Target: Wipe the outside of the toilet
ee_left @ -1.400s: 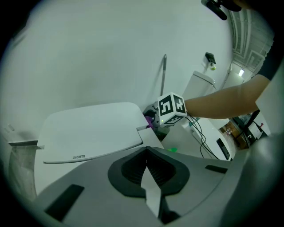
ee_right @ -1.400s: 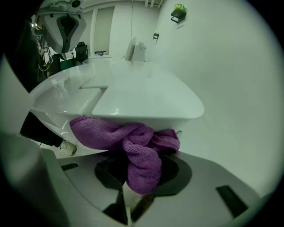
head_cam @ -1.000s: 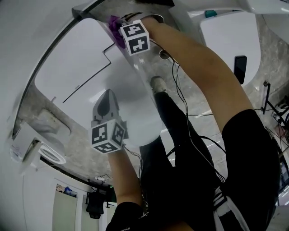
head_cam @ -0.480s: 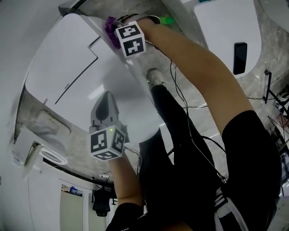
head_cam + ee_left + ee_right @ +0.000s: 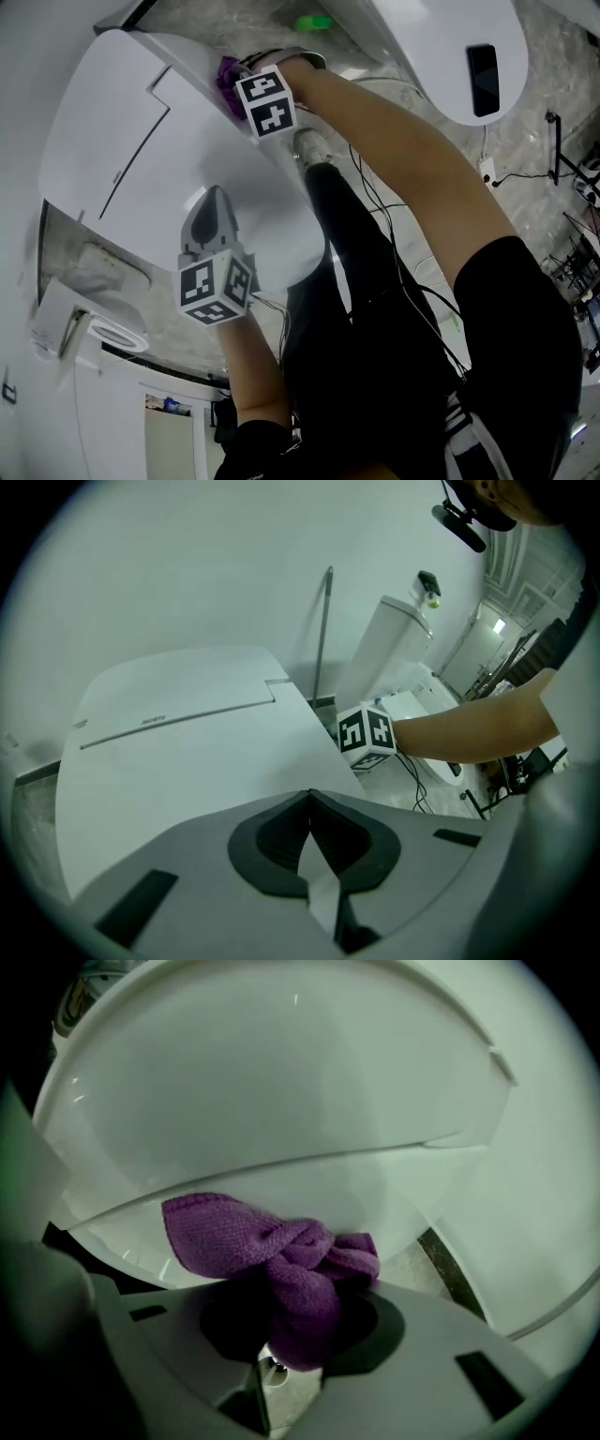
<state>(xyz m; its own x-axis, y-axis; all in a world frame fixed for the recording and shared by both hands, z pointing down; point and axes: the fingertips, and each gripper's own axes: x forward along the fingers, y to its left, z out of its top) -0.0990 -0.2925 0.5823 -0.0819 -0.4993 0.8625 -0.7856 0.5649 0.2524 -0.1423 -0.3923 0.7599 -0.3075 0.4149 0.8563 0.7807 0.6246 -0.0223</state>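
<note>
– Right gripper (image 5: 291,1335): still clamping the purple cloth (image 5: 272,1251), edging it a little further along the toilet's (image 5: 281,1082) side, under the rim.
– Meaning wiping ongoing, far from finishing. Left gripper (image 5: 309,803)?
– Staying closed tight, holding nothing, hovering above the lid (image 5: 187,761).

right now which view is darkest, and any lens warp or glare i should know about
Right gripper view: dimmest, greenish cast, black corners, yet the purple cloth reads sharp. Left gripper view: even light, dark rounded corners, toilet edges bowed by the lens. Head view: bright, strongly warped, no harsh glare on the white toilet.
</note>
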